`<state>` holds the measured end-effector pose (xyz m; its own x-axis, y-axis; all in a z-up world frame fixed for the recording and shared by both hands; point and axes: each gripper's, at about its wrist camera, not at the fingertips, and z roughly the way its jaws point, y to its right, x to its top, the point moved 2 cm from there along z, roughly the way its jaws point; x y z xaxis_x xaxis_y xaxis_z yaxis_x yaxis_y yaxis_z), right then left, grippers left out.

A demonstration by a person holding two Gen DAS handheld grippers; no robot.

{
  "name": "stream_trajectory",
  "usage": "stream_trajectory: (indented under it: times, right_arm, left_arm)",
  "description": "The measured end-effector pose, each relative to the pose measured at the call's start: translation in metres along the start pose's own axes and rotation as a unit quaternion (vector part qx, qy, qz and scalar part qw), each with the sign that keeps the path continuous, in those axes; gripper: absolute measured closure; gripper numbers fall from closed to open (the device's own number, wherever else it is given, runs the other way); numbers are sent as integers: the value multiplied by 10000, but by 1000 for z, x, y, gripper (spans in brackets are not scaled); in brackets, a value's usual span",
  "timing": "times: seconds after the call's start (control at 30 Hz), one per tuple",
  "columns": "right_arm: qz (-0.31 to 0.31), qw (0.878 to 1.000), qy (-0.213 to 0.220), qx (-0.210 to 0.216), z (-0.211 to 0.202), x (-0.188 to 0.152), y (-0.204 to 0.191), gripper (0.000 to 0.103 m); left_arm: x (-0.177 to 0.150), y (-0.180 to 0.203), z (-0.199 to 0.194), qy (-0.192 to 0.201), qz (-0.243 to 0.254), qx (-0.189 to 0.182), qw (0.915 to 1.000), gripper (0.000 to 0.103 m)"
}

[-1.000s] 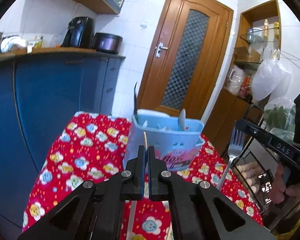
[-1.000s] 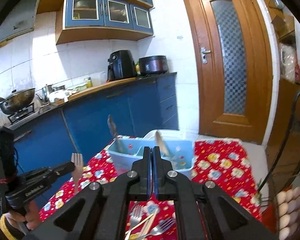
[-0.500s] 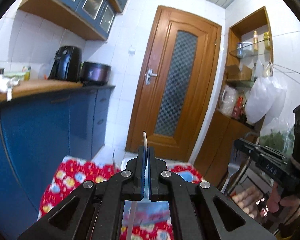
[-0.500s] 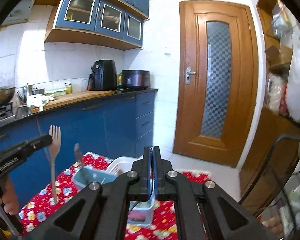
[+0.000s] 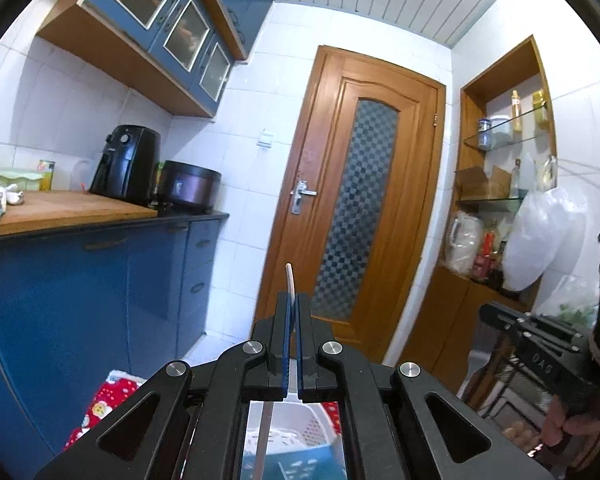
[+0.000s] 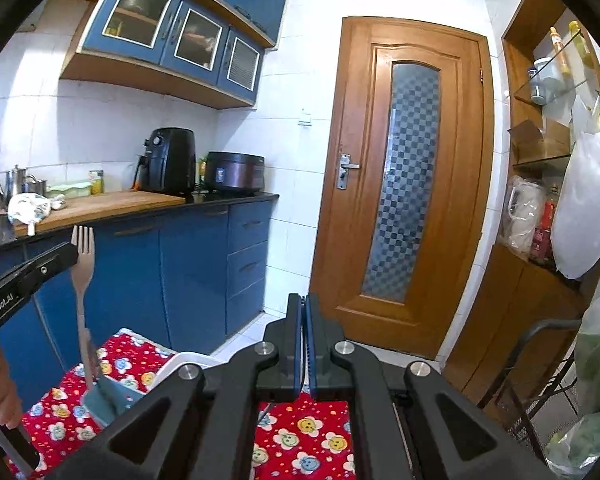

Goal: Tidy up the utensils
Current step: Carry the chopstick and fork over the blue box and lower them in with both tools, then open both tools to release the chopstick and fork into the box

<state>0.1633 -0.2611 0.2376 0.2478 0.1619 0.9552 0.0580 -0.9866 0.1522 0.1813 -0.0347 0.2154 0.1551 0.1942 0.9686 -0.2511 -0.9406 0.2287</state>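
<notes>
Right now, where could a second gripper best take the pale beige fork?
Probably the bare handle of the pale beige fork, from its open right side in the right wrist view. It stands upright, tines up. The left gripper is shut on its head, so only the slim handle below is free.

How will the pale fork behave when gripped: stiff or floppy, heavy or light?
Probably stiff: the fork stands straight in the shut left gripper. Likely light: it looks thin and plastic. Pinched near its head only, it might swivel.
</notes>
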Motion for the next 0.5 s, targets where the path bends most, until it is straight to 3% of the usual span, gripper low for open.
stream_trajectory:
  times: [0.5]
  right_arm:
    - [-79, 9989, -434, 163, 44, -41, -25, 99]
  left_arm:
    - [-67, -26, 32, -394, -283, 208, 9986, 102]
